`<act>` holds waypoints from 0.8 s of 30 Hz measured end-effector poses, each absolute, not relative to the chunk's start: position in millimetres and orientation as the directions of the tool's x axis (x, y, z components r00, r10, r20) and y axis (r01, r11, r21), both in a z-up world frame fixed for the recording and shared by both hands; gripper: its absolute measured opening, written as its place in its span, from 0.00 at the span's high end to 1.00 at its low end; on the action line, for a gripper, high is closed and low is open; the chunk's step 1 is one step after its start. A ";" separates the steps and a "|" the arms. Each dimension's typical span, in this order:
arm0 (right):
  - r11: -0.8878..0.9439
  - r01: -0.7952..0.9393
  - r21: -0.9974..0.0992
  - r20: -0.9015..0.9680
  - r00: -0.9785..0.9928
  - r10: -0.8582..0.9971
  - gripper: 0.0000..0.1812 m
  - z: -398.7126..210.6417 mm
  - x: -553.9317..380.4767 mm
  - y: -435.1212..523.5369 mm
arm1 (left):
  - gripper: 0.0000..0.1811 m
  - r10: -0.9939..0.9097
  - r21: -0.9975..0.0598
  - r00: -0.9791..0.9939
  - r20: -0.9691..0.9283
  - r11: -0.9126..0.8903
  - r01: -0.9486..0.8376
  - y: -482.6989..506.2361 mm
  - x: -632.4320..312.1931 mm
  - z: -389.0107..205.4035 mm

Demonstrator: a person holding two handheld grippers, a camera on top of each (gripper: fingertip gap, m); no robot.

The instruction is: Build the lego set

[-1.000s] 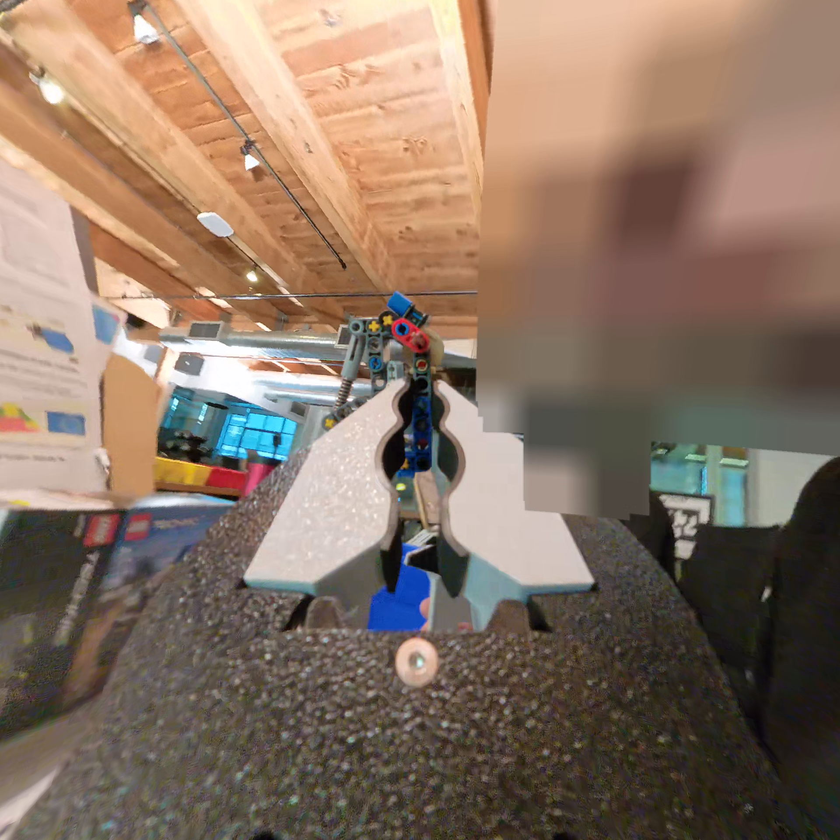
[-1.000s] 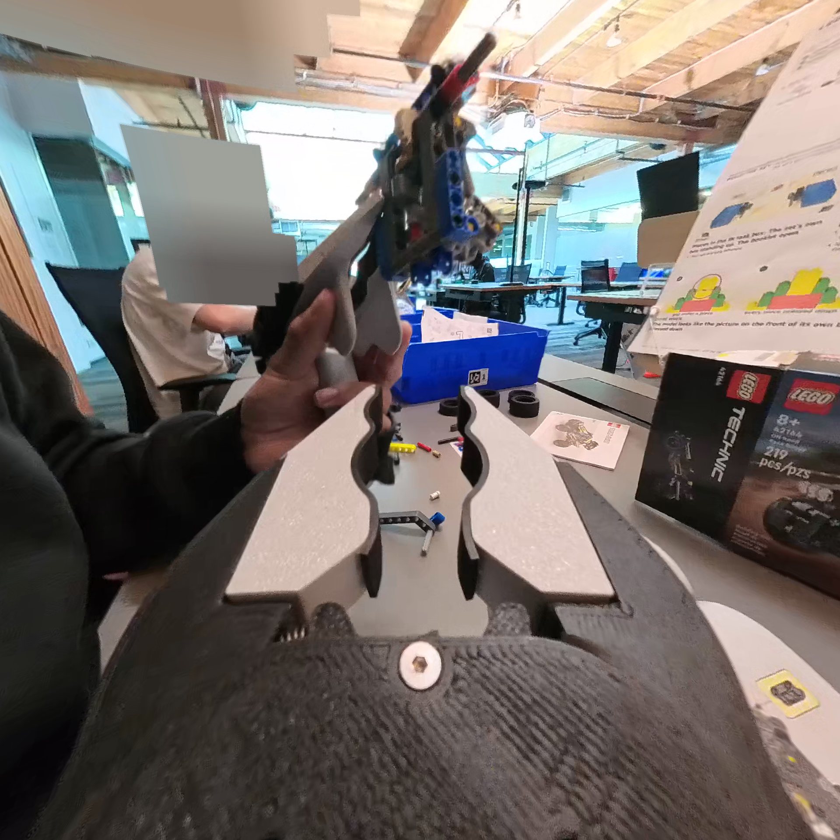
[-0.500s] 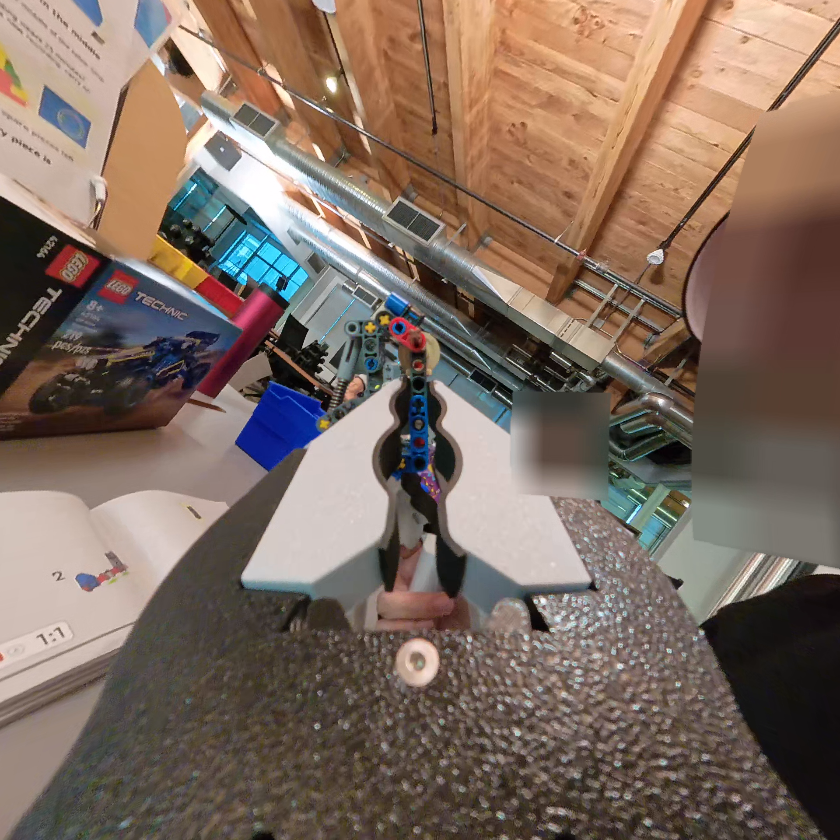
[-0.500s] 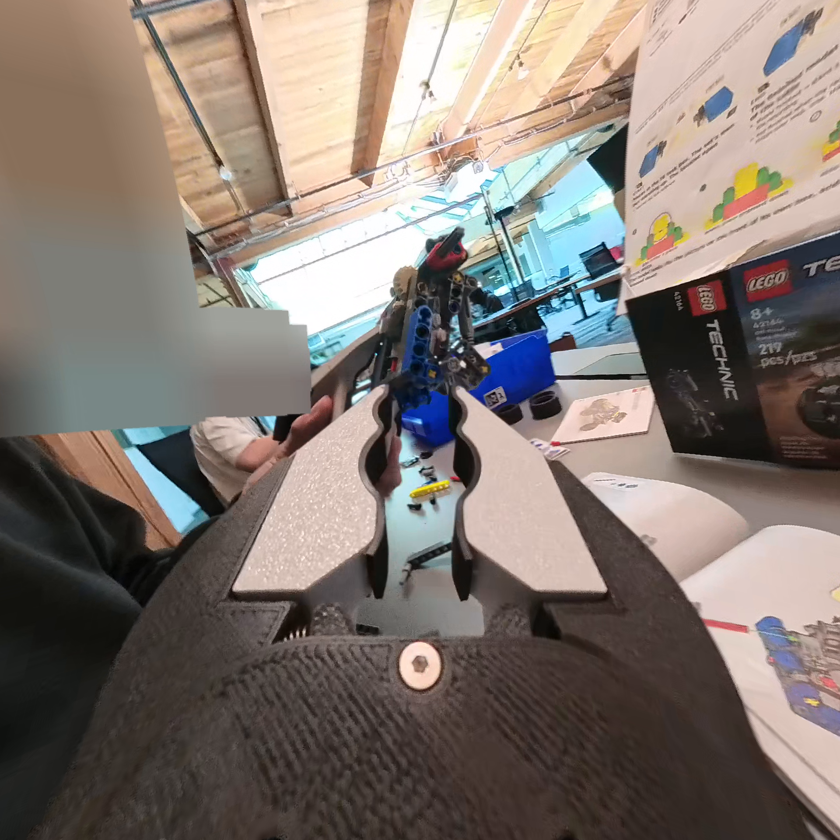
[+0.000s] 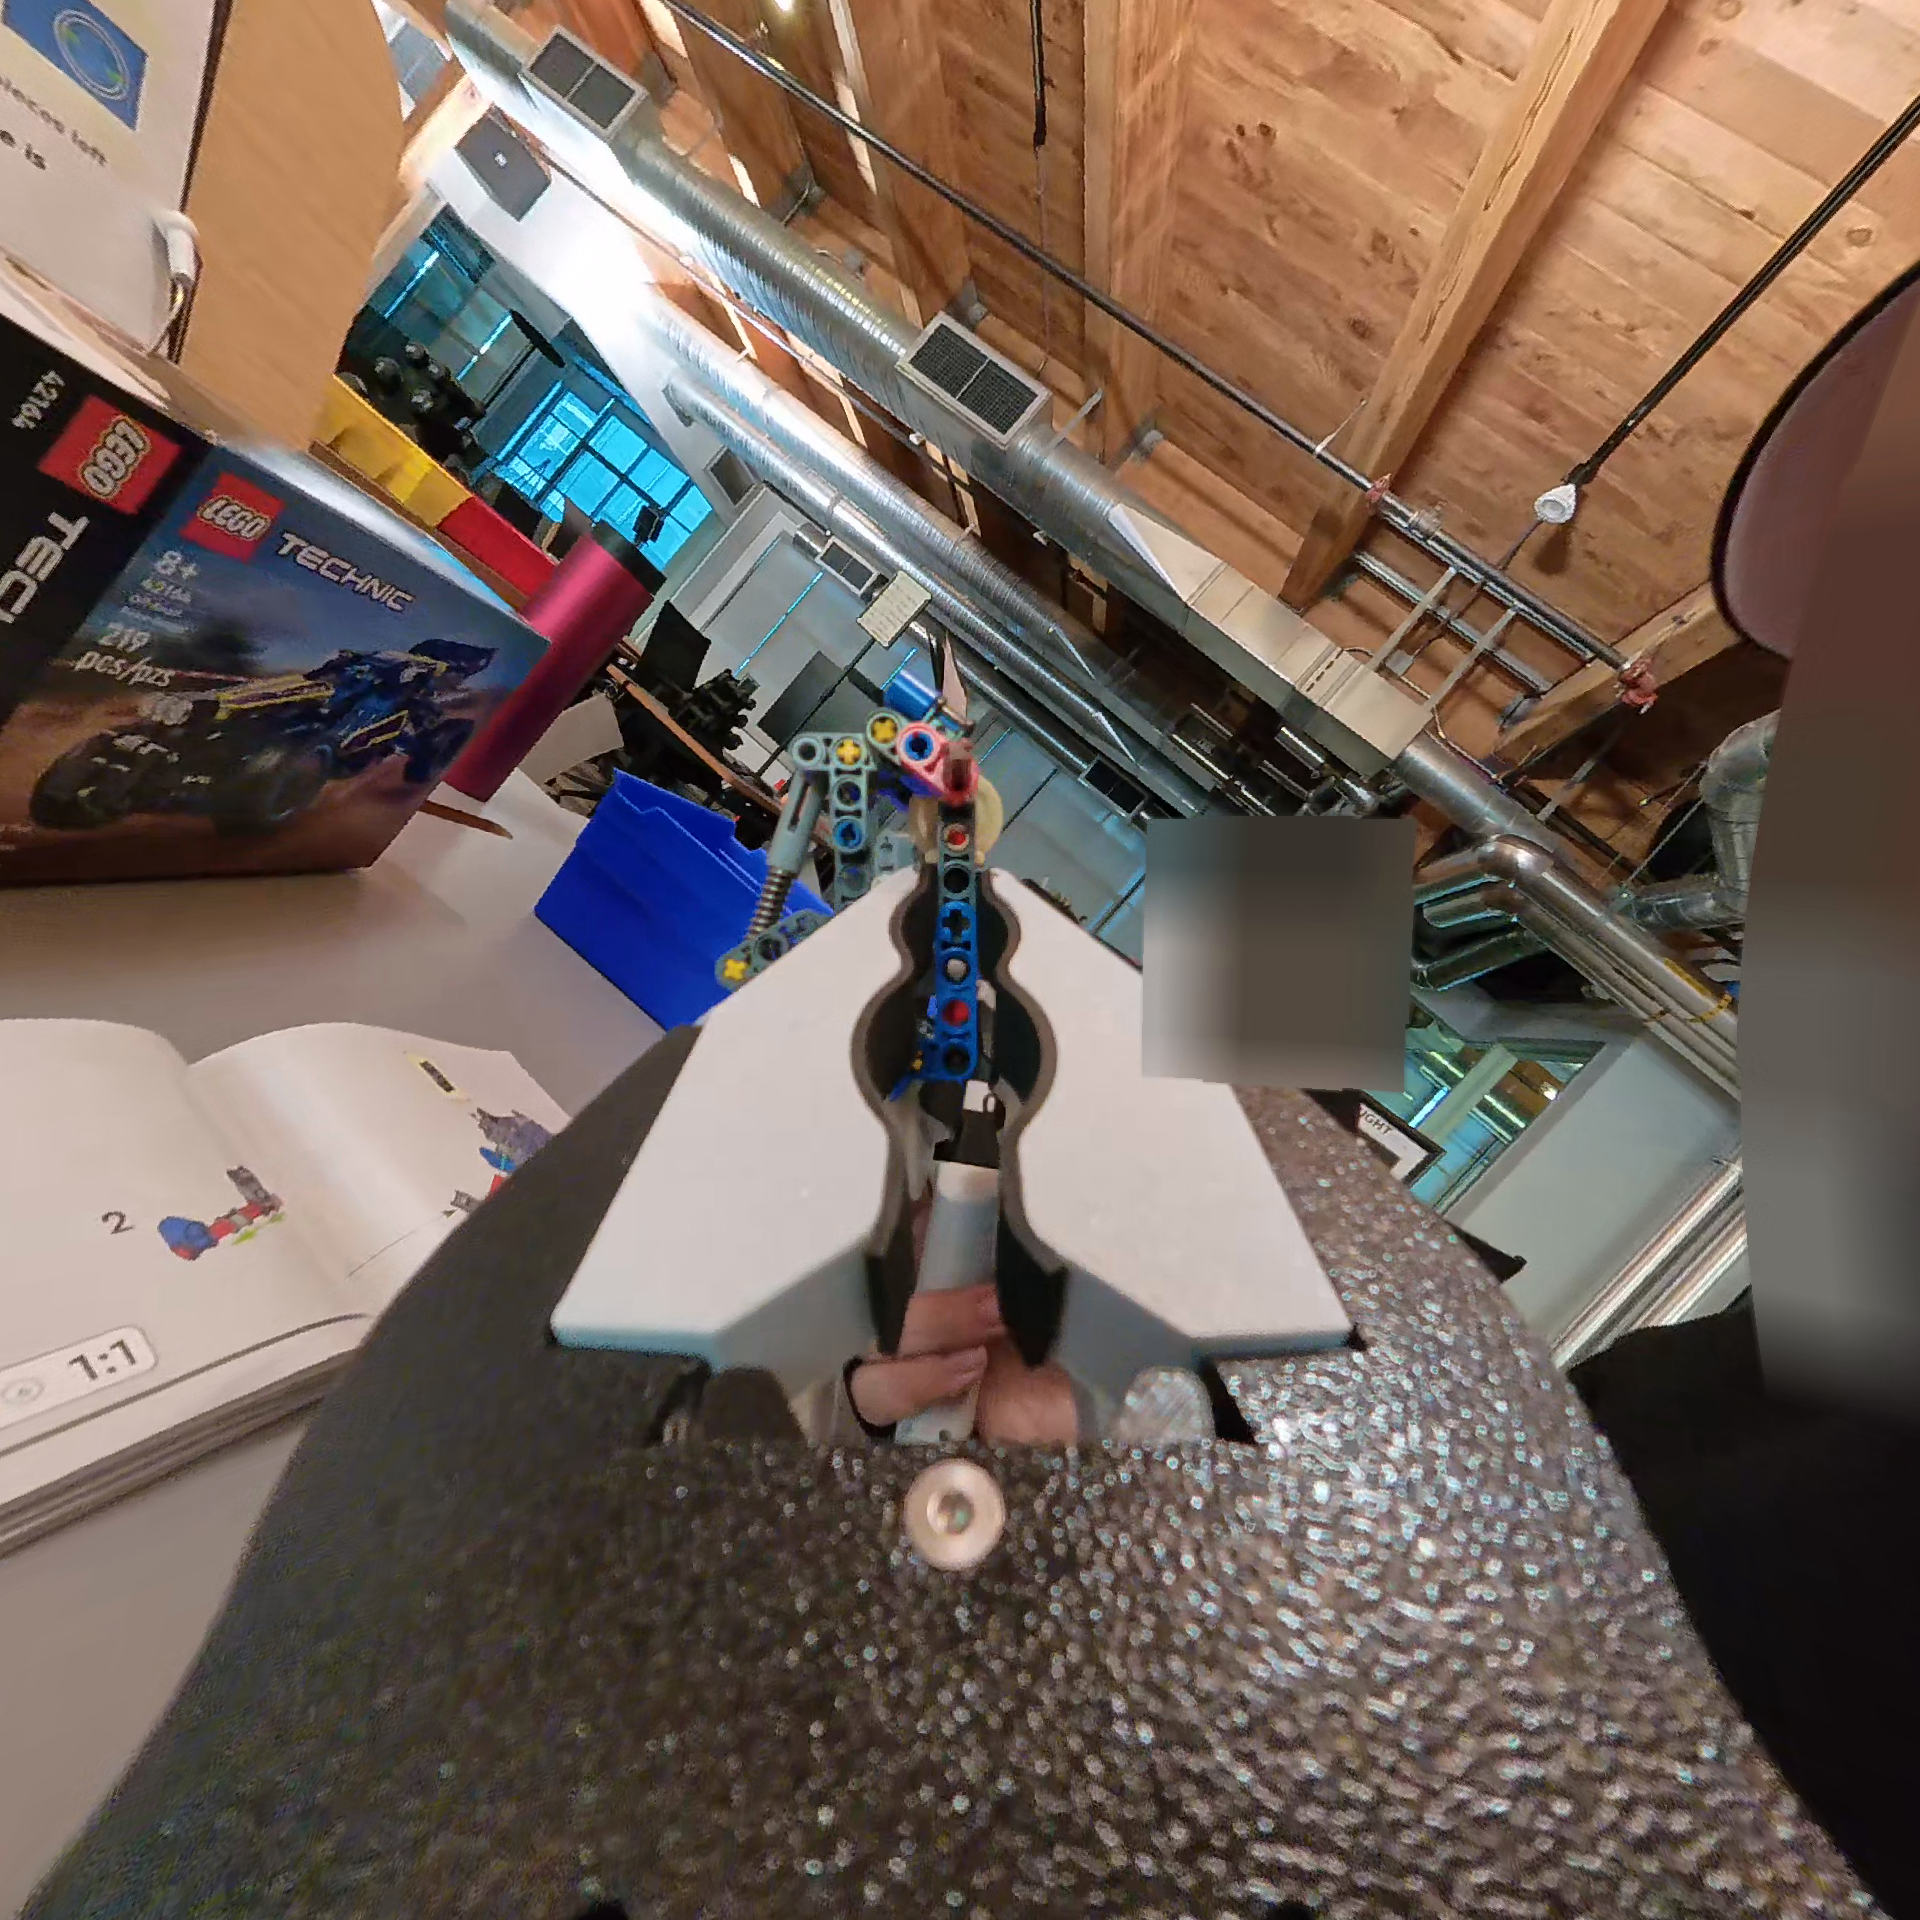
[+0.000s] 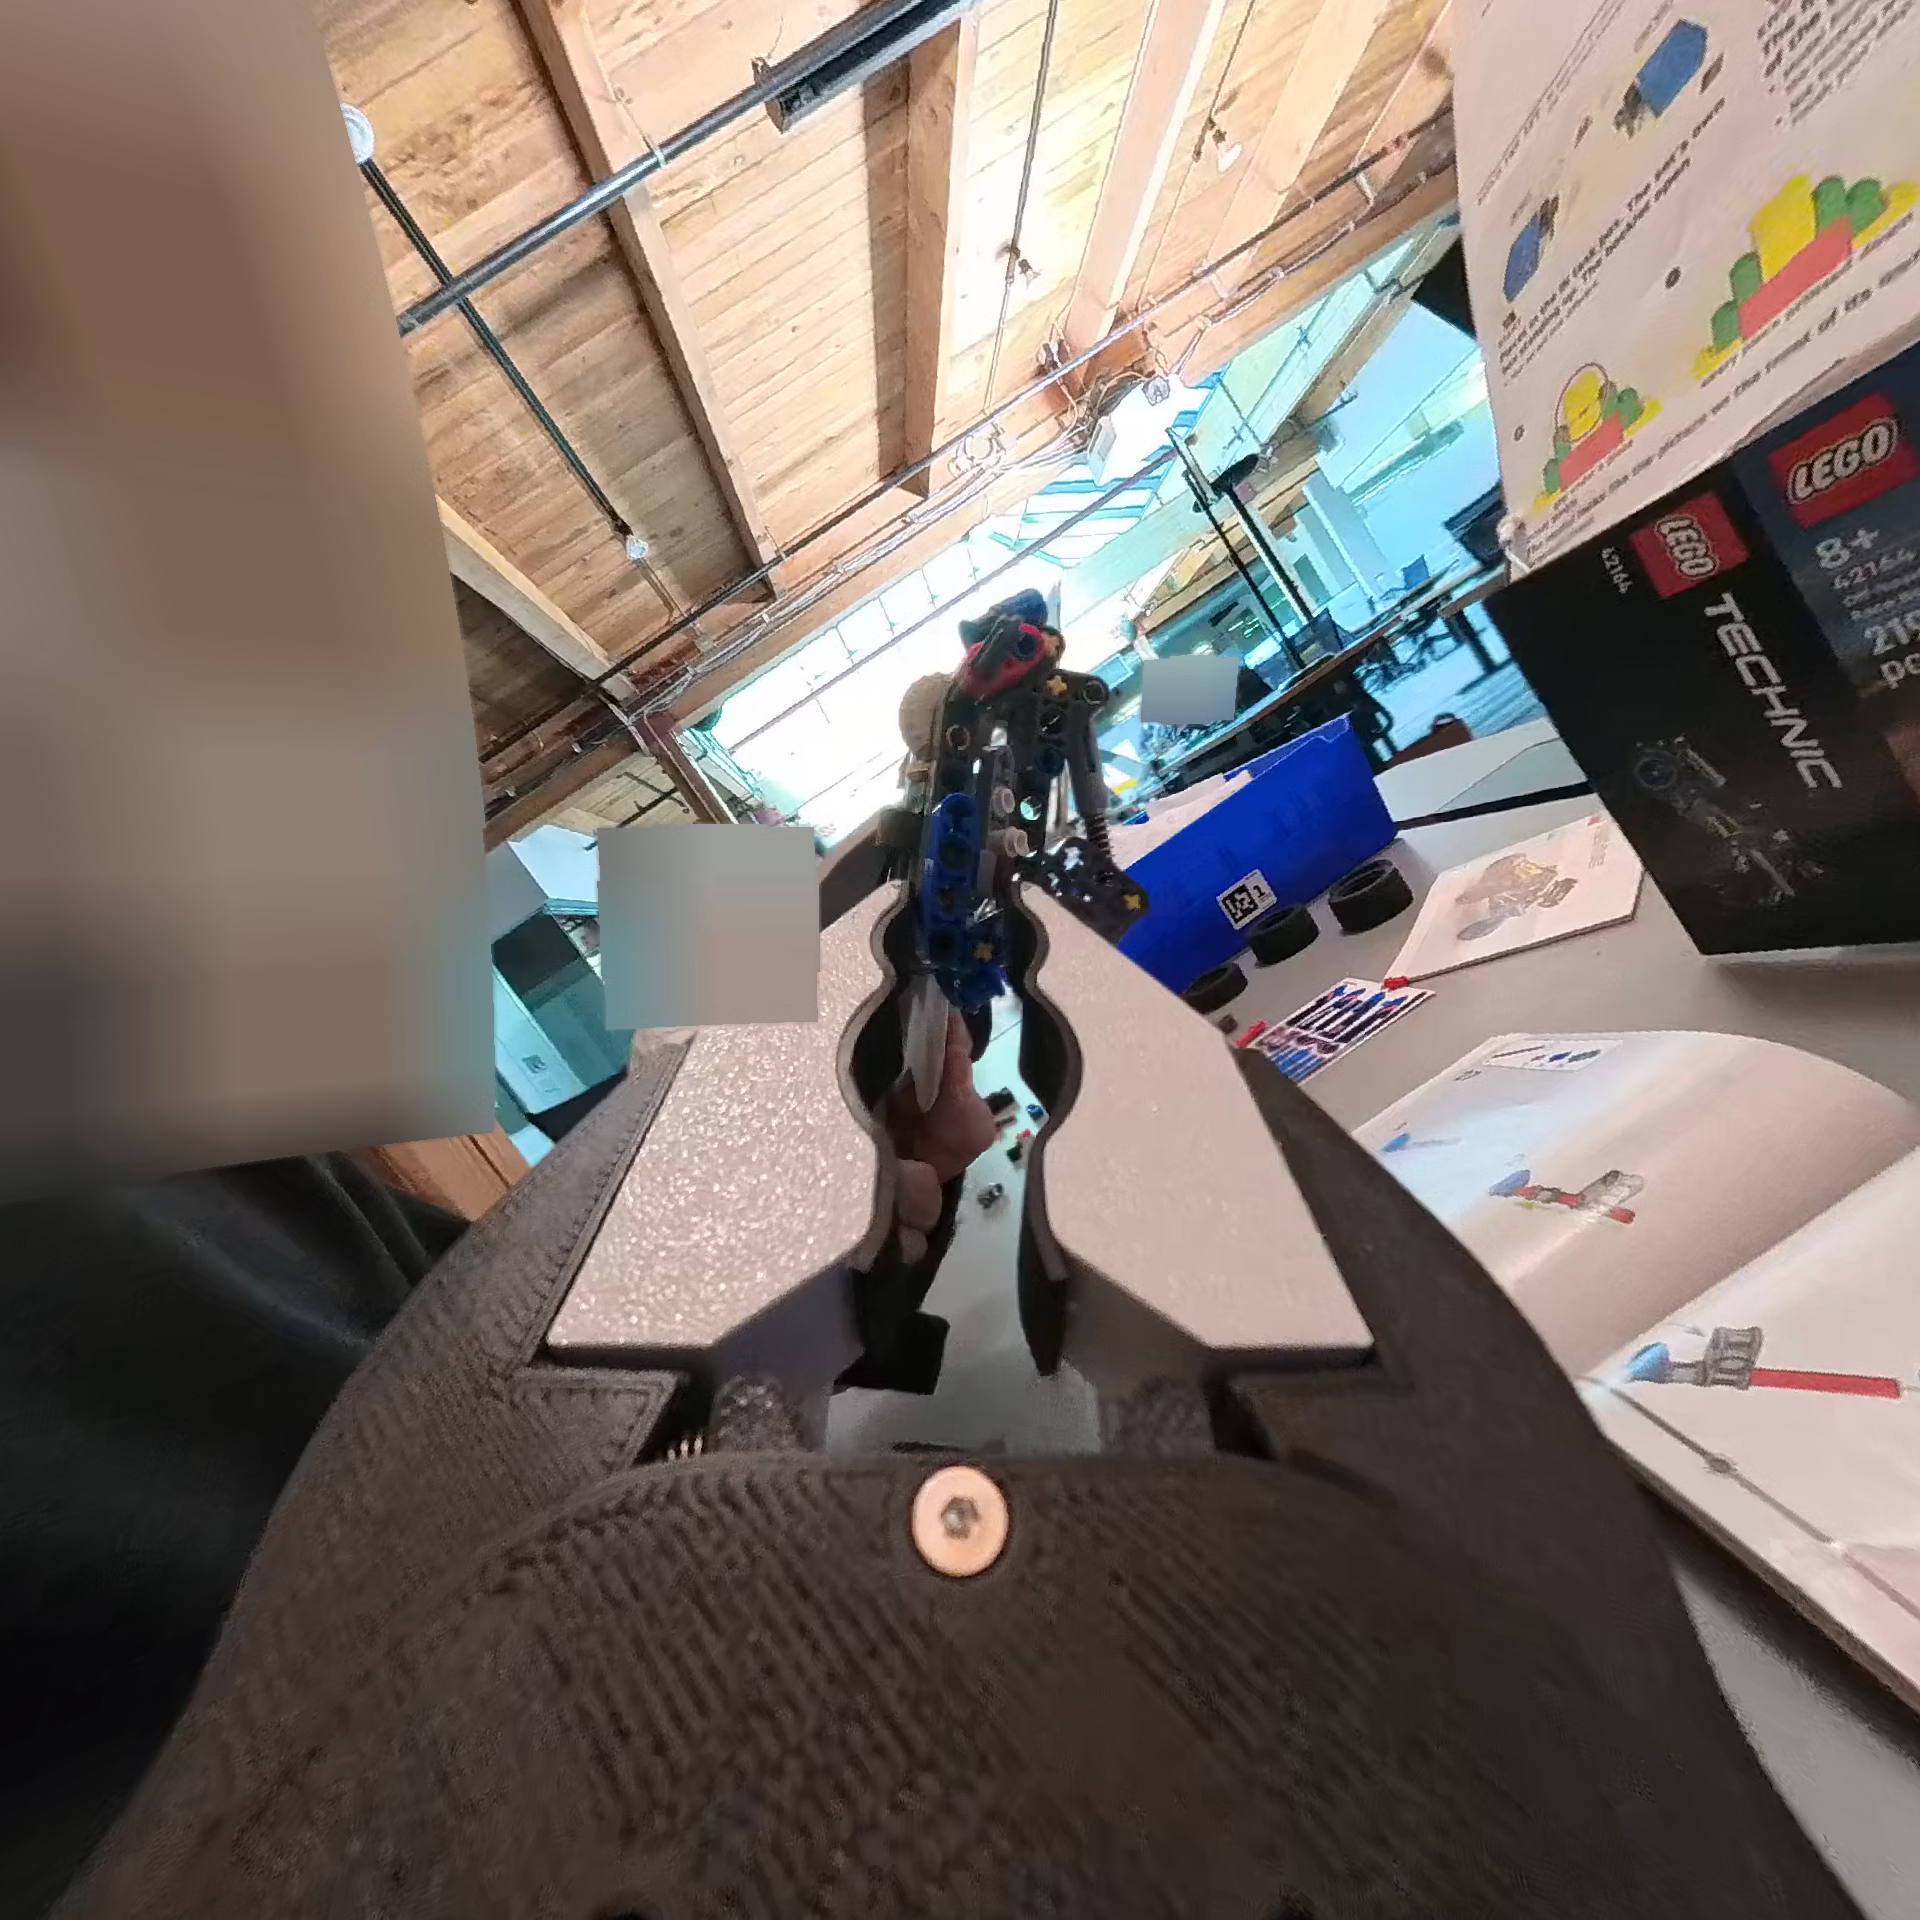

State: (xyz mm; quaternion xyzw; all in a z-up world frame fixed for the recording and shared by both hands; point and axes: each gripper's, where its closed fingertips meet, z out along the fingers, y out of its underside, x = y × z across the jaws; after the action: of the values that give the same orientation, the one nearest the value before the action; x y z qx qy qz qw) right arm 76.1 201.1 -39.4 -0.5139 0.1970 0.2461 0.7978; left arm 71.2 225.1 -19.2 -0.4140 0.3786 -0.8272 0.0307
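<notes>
The part-built lego assembly, with blue and grey beams, a spring strut and red and yellow pins, is held up in the air. My left gripper is shut on its blue beam. In the right wrist view the assembly stands just past my right gripper, which is open, its tips on either side of the assembly's lower end. Whether they touch it is unclear. The left gripper's grey finger and the hand holding it show in that gap.
On the grey table are the lego box, an open instruction booklet, a blue bin, black tyres, a sticker sheet and loose small parts. The left view shows the box and booklet. My two grippers' fingertips are within a few centimetres of each other.
My left gripper has tilted and turned with the assembly still in it. My right gripper has risen from over the table and closed in on the assembly, which now sits between its tips.
</notes>
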 end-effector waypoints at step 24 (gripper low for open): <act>-0.231 0.758 -0.610 0.769 0.498 -0.400 0.95 -34.1 68.0 202.8 | 0.91 -0.463 -0.838 -0.753 0.468 -0.503 -0.211 226.2 73.9 -36.3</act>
State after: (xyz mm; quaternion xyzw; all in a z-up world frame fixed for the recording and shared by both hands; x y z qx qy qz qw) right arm 68.0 202.8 -34.1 -0.6207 -0.1439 -0.4801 0.6030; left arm 73.9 226.2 -36.3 -0.3427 0.4922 -0.7962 0.0792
